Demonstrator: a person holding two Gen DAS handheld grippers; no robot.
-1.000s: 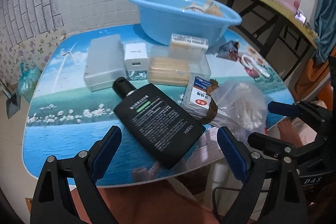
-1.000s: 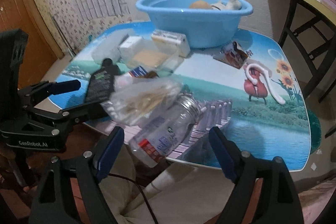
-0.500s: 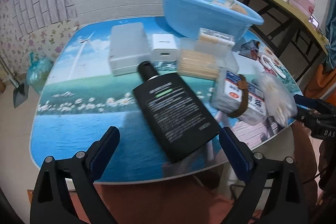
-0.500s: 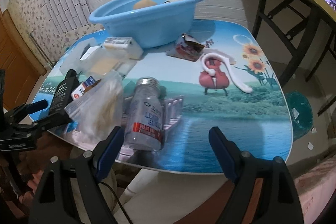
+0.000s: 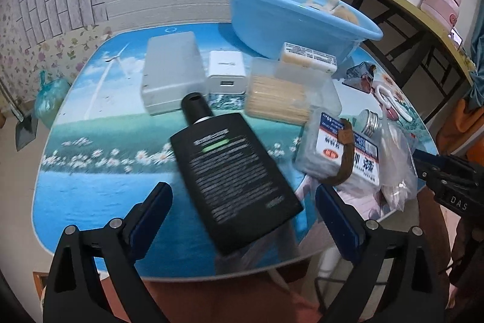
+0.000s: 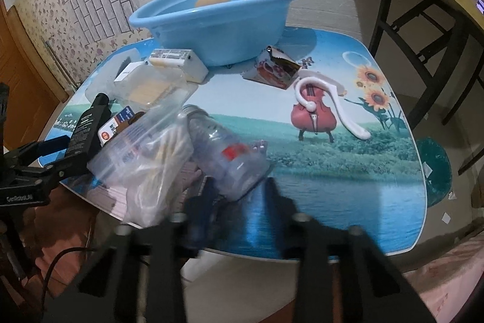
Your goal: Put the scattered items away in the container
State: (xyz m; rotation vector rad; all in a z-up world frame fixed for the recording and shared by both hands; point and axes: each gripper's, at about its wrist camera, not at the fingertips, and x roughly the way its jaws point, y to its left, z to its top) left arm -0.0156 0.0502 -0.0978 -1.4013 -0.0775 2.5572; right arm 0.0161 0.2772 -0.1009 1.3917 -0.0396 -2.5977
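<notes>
The blue basin point(image 5: 272, 20) point(image 6: 217, 29) stands at the table's far side with a few items inside. A black flat bottle point(image 5: 230, 171) point(image 6: 86, 126) lies on the table, its lower end between the wide-apart fingers of my open left gripper point(image 5: 242, 202). A clear bottle point(image 6: 224, 147) with a metal cap lies on its side near the front edge. My right gripper point(image 6: 239, 192) is blurred, its jaws closing on that bottle's base, pads against its sides. A plastic bag of cotton swabs point(image 6: 151, 159) point(image 5: 396, 165) leans on the bottle's left.
A grey box point(image 5: 171, 74), a white charger point(image 5: 225, 74), a toothpick box point(image 5: 278, 99) and a banded swab box point(image 5: 338, 153) crowd the table's middle. A white hook point(image 6: 326, 99) and a snack packet point(image 6: 275, 68) lie to the right. A side table point(image 5: 393, 2) holds a kettle.
The right gripper's jaws went from wide open to drawn in around the clear bottle's base, and the bottle's cap now points left. The left gripper moved nearer the black bottle.
</notes>
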